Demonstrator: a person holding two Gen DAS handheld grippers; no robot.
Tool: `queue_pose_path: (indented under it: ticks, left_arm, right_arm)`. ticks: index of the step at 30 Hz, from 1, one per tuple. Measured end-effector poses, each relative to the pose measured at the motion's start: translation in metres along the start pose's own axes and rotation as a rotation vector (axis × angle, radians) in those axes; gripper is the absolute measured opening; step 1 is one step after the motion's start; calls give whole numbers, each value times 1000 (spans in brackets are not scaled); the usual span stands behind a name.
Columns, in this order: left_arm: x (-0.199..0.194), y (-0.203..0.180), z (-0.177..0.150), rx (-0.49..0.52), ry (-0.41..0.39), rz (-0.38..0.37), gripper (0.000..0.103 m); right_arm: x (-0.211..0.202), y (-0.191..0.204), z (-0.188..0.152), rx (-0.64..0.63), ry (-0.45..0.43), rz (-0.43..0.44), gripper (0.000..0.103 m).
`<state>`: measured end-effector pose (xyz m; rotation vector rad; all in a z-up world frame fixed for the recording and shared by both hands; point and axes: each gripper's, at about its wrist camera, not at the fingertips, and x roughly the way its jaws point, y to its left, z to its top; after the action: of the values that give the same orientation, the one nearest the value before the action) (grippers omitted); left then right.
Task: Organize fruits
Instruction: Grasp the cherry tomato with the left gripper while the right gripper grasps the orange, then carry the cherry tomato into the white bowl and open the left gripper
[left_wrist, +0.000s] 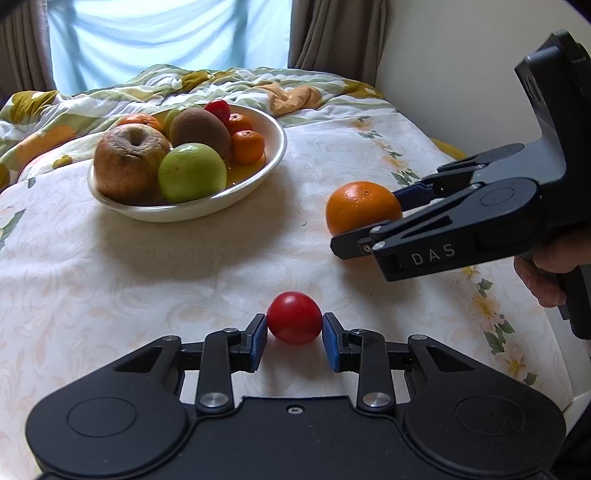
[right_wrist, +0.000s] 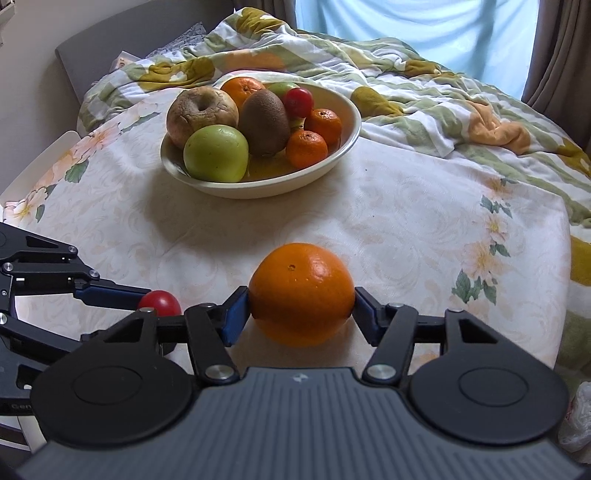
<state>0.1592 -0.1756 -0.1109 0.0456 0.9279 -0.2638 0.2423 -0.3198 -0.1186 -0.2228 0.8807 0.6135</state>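
Floral-clothed bed (right_wrist: 424, 229) bears bowl (right_wrist: 347, 144) (cream), quilt (right_wrist: 406, 85).

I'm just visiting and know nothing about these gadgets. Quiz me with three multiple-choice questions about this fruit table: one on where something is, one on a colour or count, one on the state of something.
1. Where is the big orange?
A. In the bowl
B. On the tablecloth between the right tongs
C. On the quilt

2. How many small mandarins lie side by side at the bowl's right side?
A. Two
B. Four
C. None

3. What are the left tongs doing?
A. Hanging over the bowl
B. Bracketing the small red fruit
C. Gripping the kiwi

Answers:
1 B: the right tongs have a pad at each side of it.
2 A: two sit there together.
3 B: a blue pad flanks each side.
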Motion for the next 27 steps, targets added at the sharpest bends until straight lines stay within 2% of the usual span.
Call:
queue_pose_path:
  ticks: [14,22,27]
  left_arm:
    - [-53,13,17,-66,-82,49,36]
    - [-90,28,43,-88,-159,97,36]
    - [-100,45,65,-89,-195,135,36]
  right_arm:
    - [-38,12,13,-2,-40,-4,75]
    - [-63,17,40,9,-64,-15,75]
    - [-76,17,61,-4,-98,-23,75]
